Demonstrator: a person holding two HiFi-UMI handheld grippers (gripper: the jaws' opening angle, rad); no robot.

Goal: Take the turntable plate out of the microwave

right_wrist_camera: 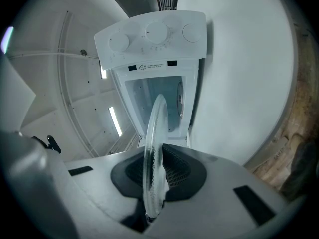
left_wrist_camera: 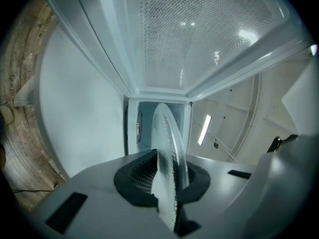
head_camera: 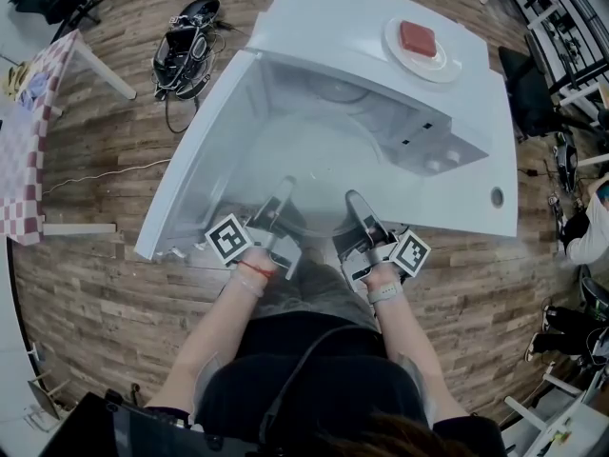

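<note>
wooden floor (head_camera: 105,284); left gripper (head_camera: 284,193), right gripper (head_camera: 355,203) side by side on turntable plate (left_wrist_camera: 167,133)

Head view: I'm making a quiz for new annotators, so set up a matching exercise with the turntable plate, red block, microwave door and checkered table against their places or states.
1 turntable plate
2 red block
3 microwave door
4 checkered table

A swung open
B clamped at its rim by the left gripper and right gripper
C on the white plate atop the microwave
D at the picture's left edge, on the wooden floor

Pairs: 1-B, 2-C, 3-A, 4-D
</note>
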